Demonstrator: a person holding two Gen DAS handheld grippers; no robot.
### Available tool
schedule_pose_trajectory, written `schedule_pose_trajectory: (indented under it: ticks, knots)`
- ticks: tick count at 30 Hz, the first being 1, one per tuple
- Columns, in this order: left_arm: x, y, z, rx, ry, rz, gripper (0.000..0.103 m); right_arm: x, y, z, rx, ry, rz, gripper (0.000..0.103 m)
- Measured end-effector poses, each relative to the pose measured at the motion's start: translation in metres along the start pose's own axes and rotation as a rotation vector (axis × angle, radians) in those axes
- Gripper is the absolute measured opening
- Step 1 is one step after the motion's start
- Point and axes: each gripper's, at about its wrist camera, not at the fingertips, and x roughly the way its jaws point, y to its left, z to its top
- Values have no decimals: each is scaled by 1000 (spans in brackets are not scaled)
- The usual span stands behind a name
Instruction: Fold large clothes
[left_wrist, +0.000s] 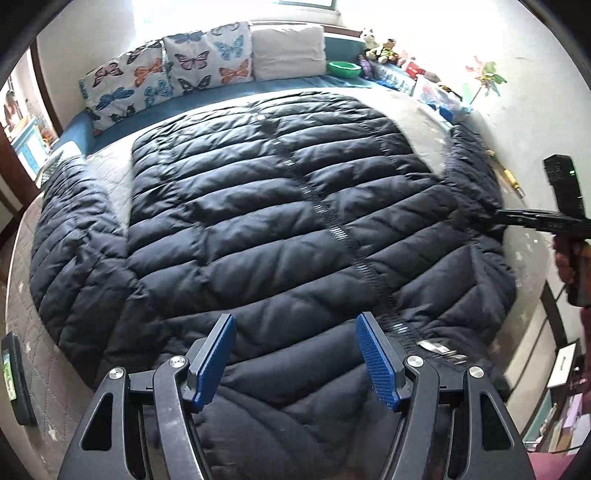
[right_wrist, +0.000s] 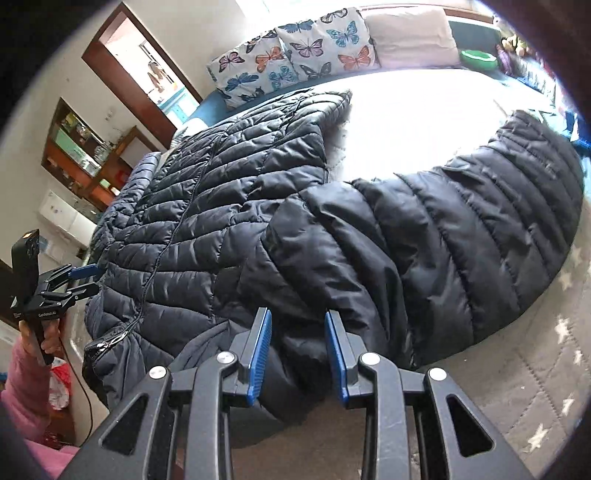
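Observation:
A dark navy puffer jacket (left_wrist: 258, 221) lies spread front up on the bed, its zipper (left_wrist: 321, 210) running diagonally away from me. One sleeve (left_wrist: 70, 236) lies along its left side; the other sleeve (right_wrist: 498, 221) stretches out to the right. My left gripper (left_wrist: 295, 317) hovers open over the jacket's near collar end, nothing between its blue pads. My right gripper (right_wrist: 297, 313) stands over the shoulder by that right sleeve, pads narrowly apart, their inner faces bare. Each gripper shows in the other view: the right gripper (left_wrist: 498, 214) at the sleeve base, the left gripper (right_wrist: 96, 277) open at the jacket's edge.
Butterfly pillows (left_wrist: 166, 74), a white pillow (left_wrist: 288, 51), a green bowl (left_wrist: 344, 68) and toys (left_wrist: 384, 50) line the far side of the bed. The grey quilted cover (right_wrist: 535, 369) is bare near my right gripper. A flat black device (left_wrist: 18, 380) lies at the left bed edge.

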Motion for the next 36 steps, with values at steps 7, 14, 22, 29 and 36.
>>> schedule_pose_trajectory:
  ticks: [7, 14, 22, 29, 36]
  knots:
    - [3, -49, 19, 62, 11, -65, 71, -63, -63, 19, 121, -156, -204, 33]
    - [29, -101, 36, 126, 63, -122, 71, -75, -166, 40, 387, -225, -288, 33]
    - [64, -139, 48, 188, 120, -146, 71, -58, -221, 50, 527, -226, -280, 33]
    - [88, -150, 57, 198, 168, -163, 71, -52, -228, 53, 543, -243, -237, 33]
    - [96, -155, 65, 208, 174, -167, 71, -64, -233, 61, 535, -287, -266, 10]
